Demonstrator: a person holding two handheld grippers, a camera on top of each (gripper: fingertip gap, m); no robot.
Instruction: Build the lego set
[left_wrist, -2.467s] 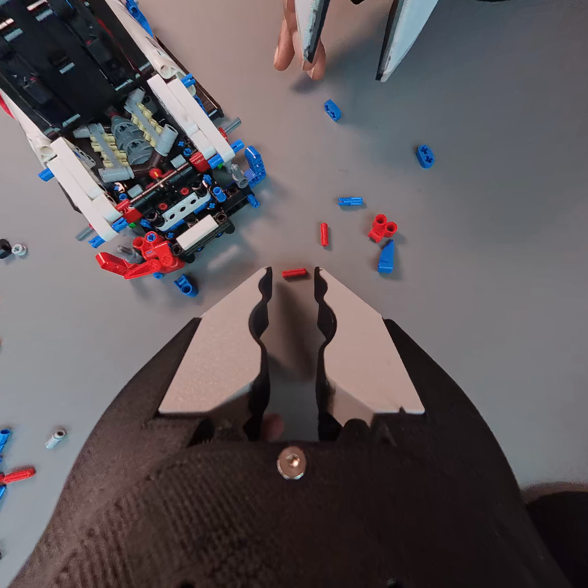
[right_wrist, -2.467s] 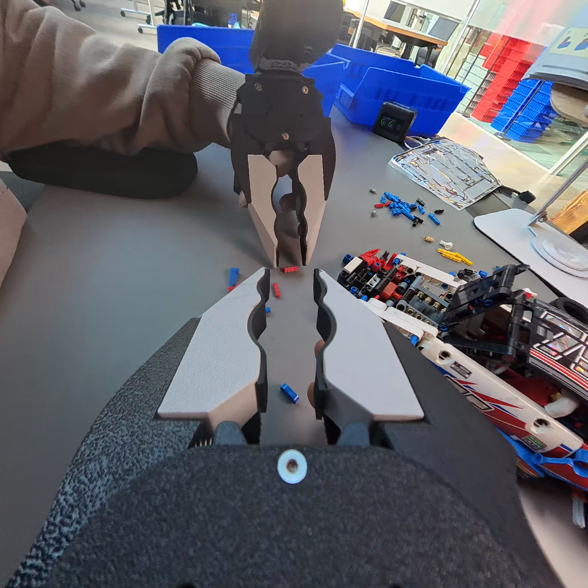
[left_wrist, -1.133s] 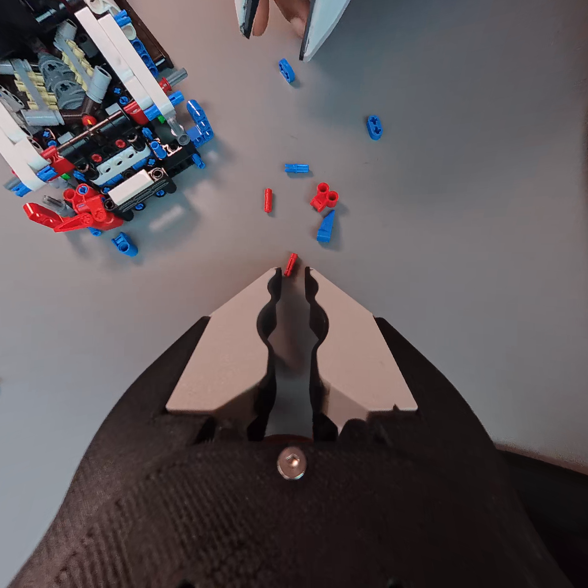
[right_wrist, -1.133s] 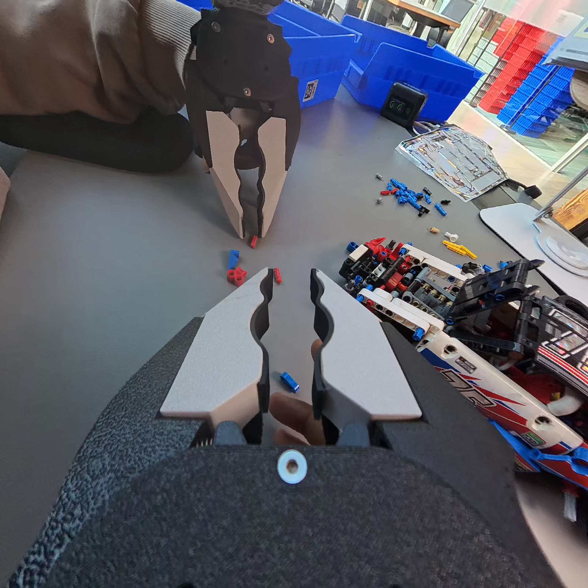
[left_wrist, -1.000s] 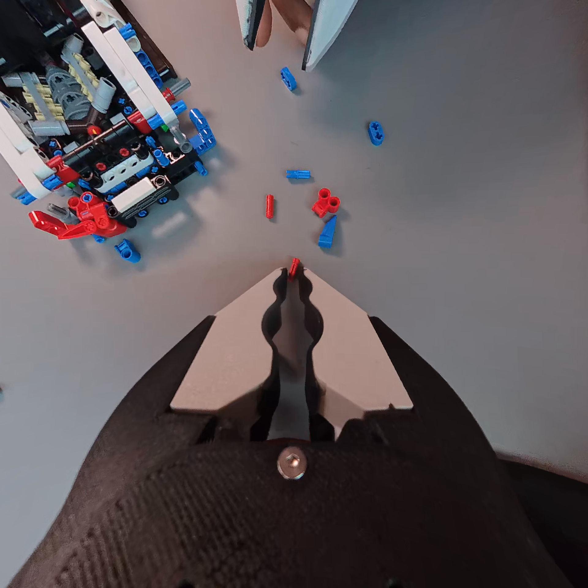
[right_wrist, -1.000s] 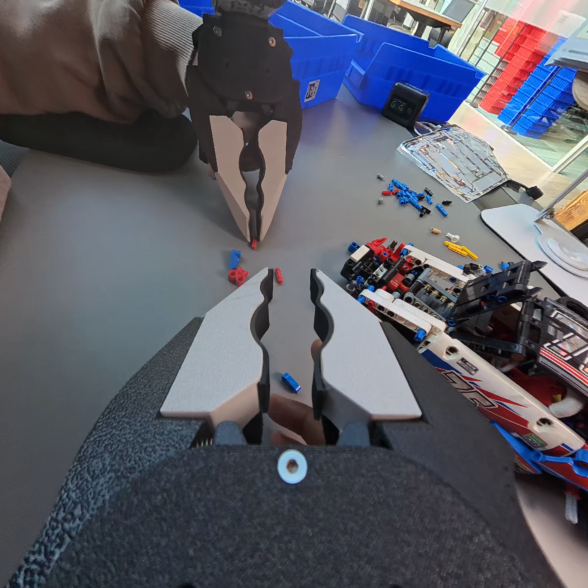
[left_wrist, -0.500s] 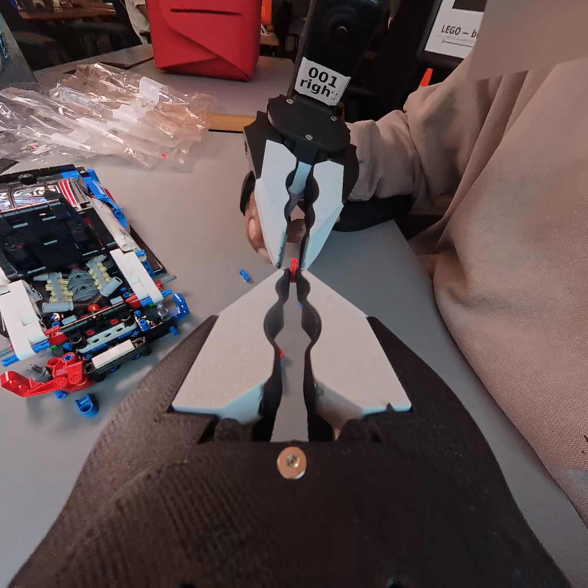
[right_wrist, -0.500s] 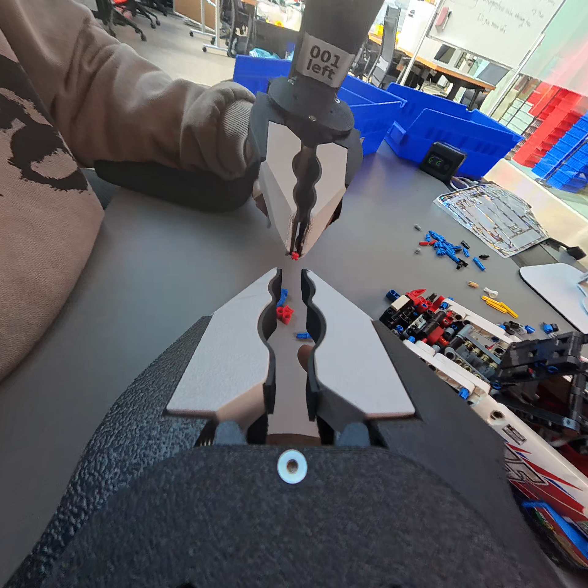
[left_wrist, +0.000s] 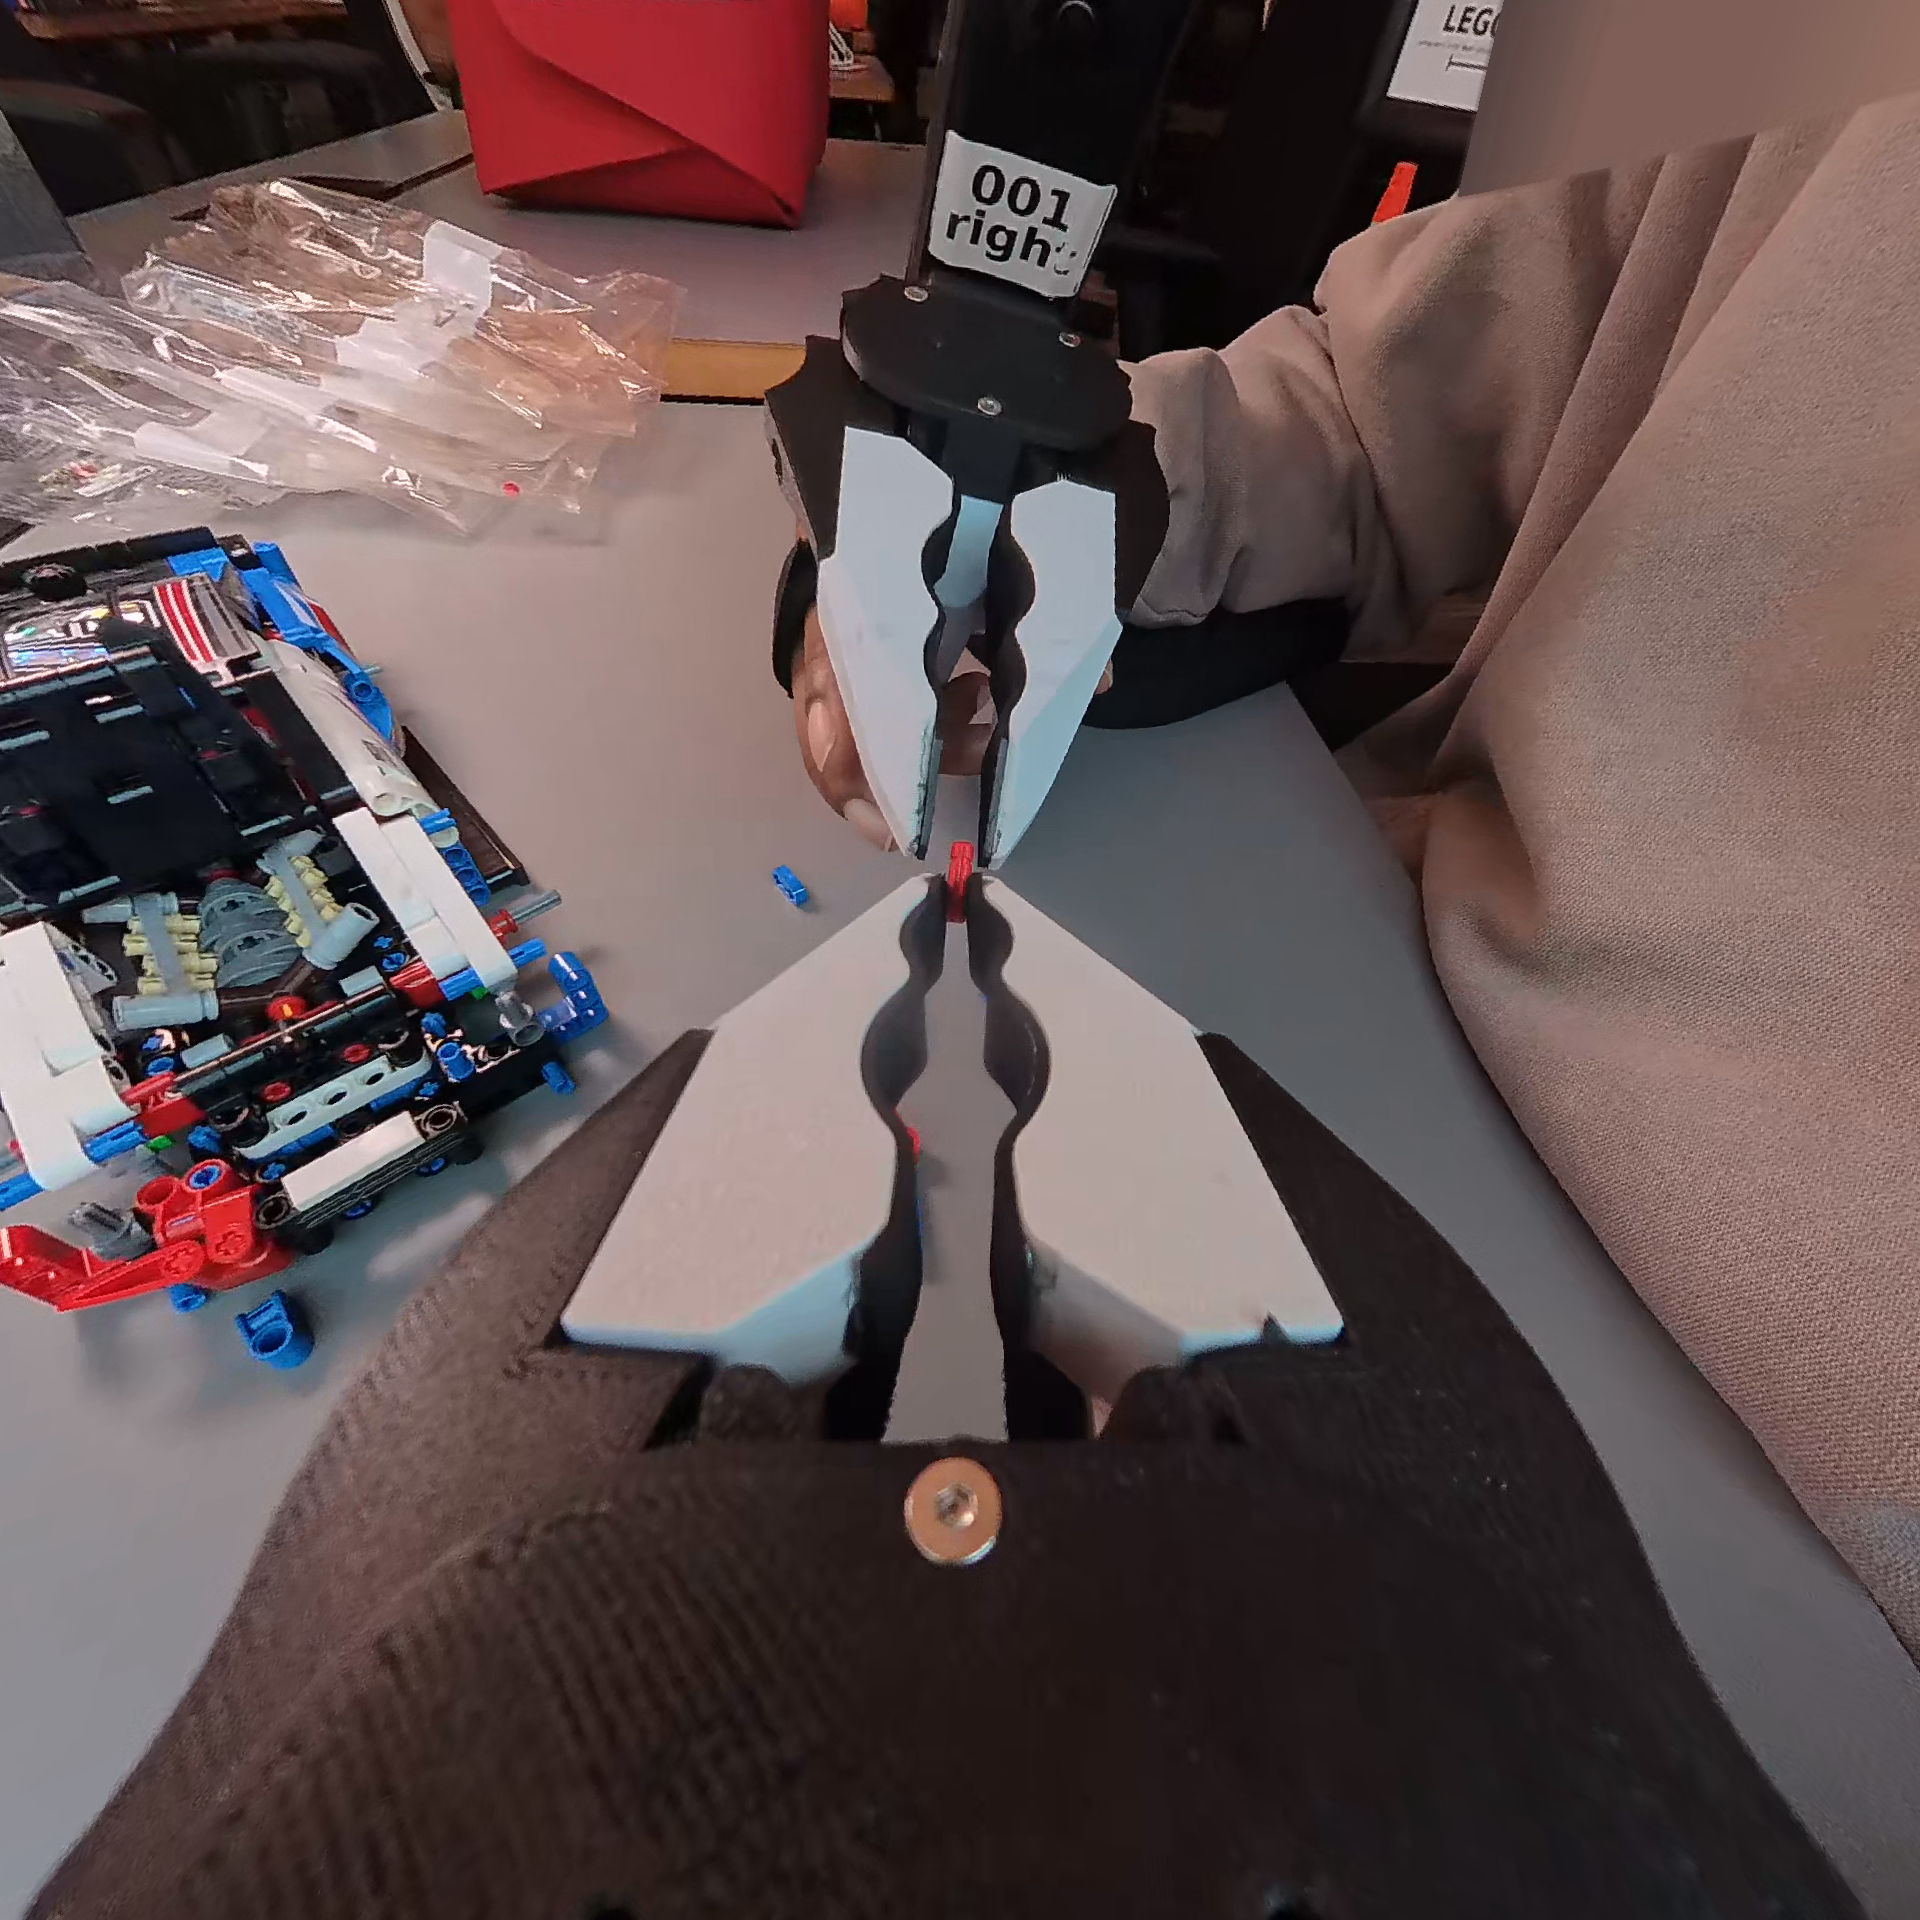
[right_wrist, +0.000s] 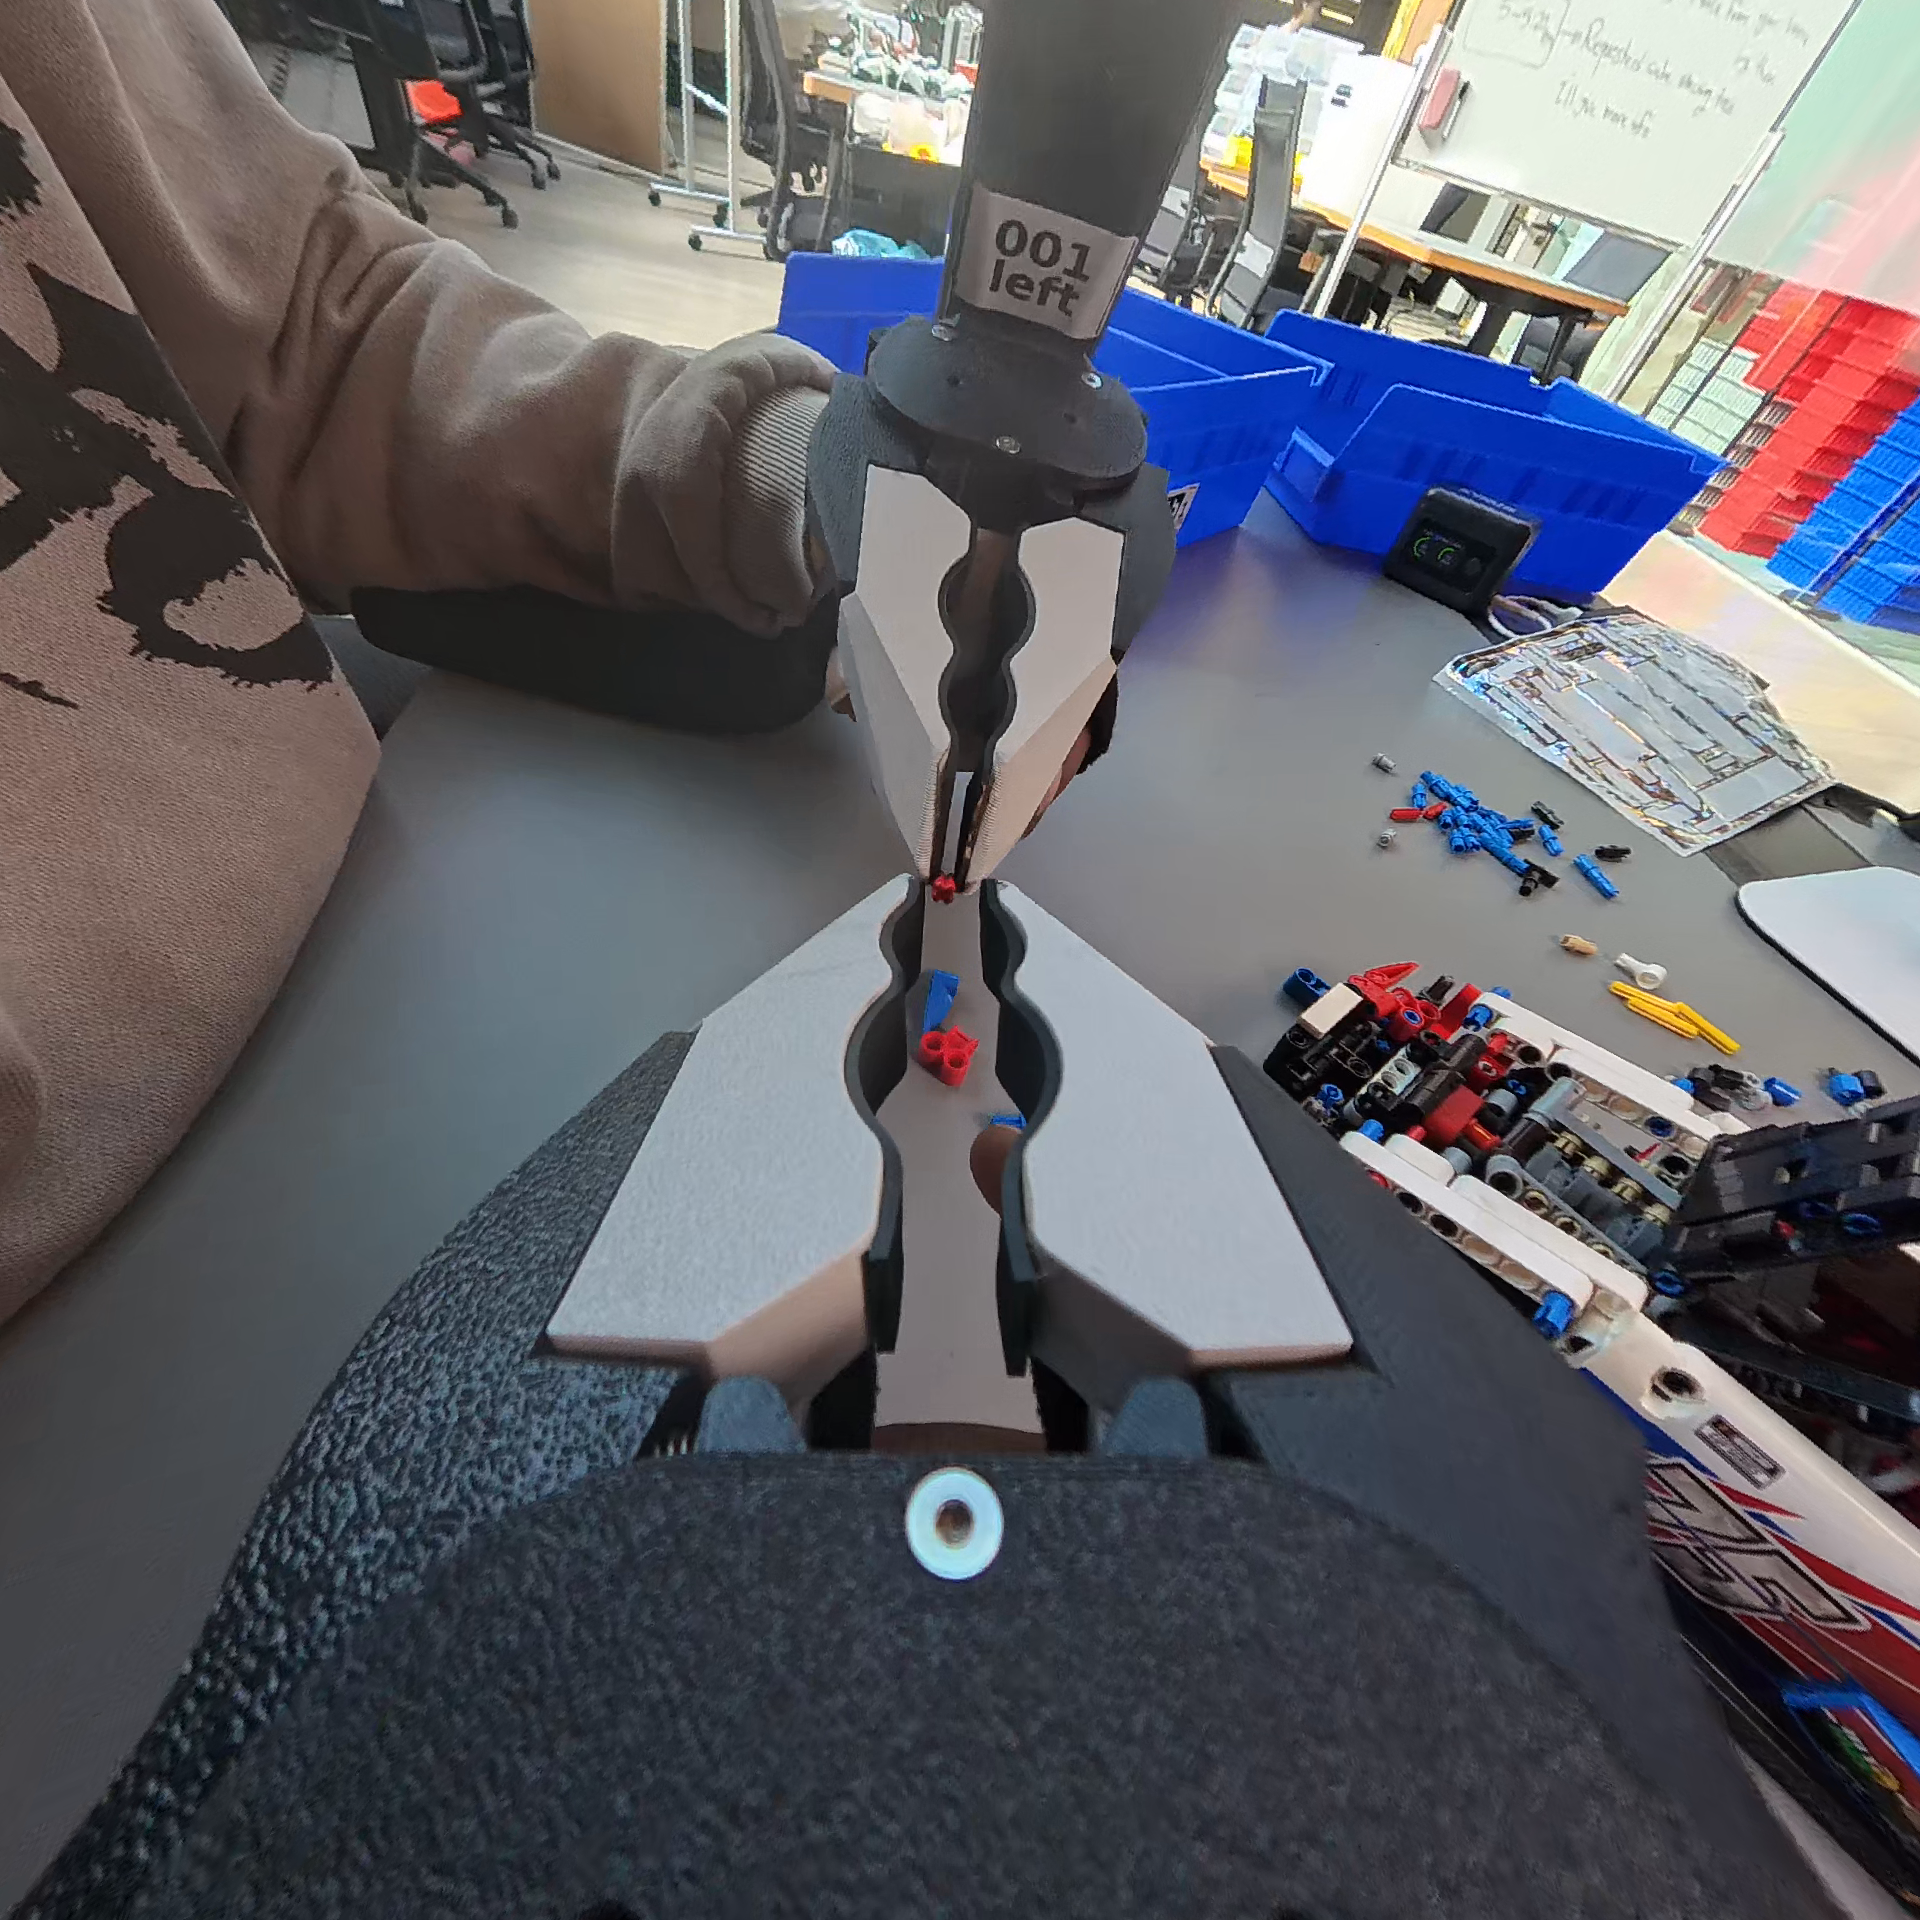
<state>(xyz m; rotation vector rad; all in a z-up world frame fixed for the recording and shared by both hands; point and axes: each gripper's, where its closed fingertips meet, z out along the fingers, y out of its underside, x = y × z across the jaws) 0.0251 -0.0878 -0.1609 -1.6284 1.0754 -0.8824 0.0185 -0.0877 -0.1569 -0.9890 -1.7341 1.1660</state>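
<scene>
My left gripper (left_wrist: 956, 885) is shut on a small red pin (left_wrist: 958, 868), held up above the grey table. My right gripper (right_wrist: 951, 891) faces it tip to tip and is open, its fingertips on either side of the pin's free end (right_wrist: 943, 886). The right gripper also shows in the left wrist view (left_wrist: 954, 854), and the left gripper in the right wrist view (right_wrist: 951, 868). The partly built Lego car (left_wrist: 260, 935) lies on the table, also visible in the right wrist view (right_wrist: 1558, 1143).
A red connector (right_wrist: 948, 1051) and a blue wedge (right_wrist: 940, 997) lie on the table below the grippers. Loose blue pins (right_wrist: 1475, 821), yellow pieces (right_wrist: 1662, 1003), an instruction sheet (right_wrist: 1621, 727) and blue bins (right_wrist: 1455, 457) lie beyond. Plastic bags (left_wrist: 312, 343) and a red box (left_wrist: 644, 104) are at the back. Only a small space, under 4 cm, lies between the two pairs of fingers. The right tips stand about 15 centimeters off the partly built Lego car (left_wrist: 260, 935). Seen from the right wrist view (right_wrist: 1576, 1198) as well.
My left gripper shut on the red pin on the table and lifted it. Both grippers rose and turned to face each other, and the right gripper's fingers narrowed around the pin's end.
</scene>
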